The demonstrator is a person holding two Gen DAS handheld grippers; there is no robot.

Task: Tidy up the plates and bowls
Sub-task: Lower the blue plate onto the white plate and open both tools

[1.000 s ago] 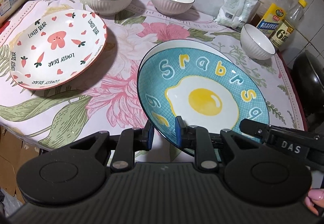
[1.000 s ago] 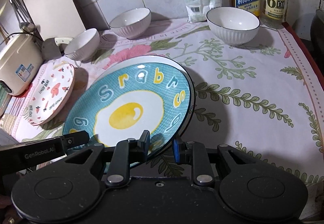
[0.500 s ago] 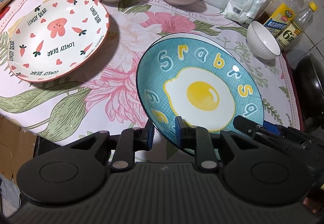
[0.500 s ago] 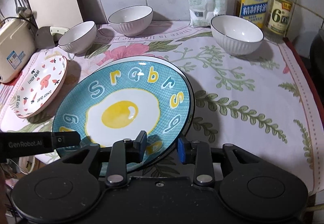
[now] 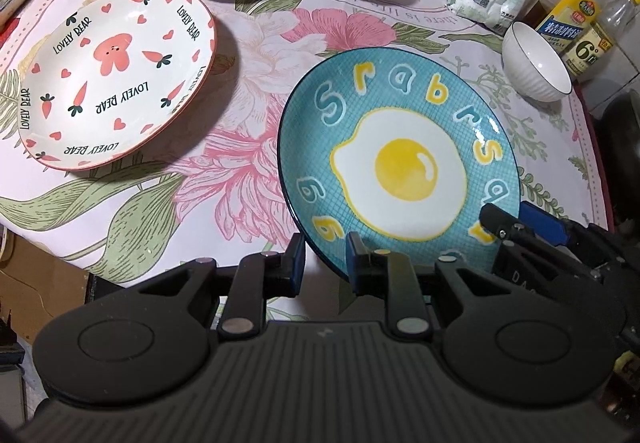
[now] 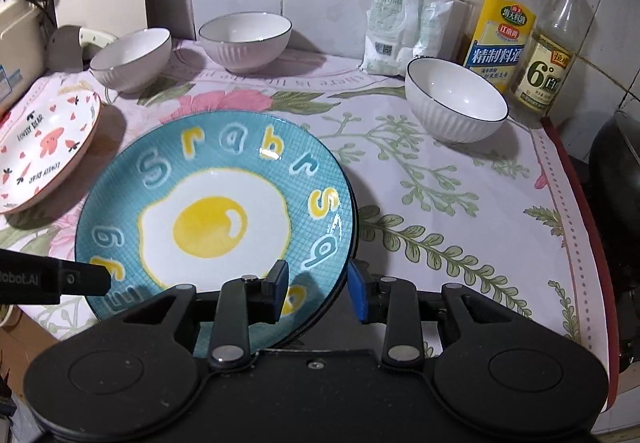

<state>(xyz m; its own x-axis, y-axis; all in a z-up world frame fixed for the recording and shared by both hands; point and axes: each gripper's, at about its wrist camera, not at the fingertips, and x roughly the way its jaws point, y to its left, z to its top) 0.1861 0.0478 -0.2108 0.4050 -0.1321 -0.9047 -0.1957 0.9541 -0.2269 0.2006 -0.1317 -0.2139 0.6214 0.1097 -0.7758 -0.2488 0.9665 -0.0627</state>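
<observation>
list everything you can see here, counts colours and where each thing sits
blue ceramic plate with fried egg print: 1, teal and yellow, near edge of the counter, rim between both tongs
white ceramic plate with pink bear and carrots: 1, white and pink, left of the blue plate
white ribbed bowls with dark rims: 3, two at the back, one back right
white plastic packet: 1, against the tiled wall
clear bottles with yellow caps: 2, back right corner
floral tablecloth: 1, pink and green, covering the counter
left tongs: black, shut on the blue plate's near rim
right tongs: black, astride the rim, just been opening
</observation>
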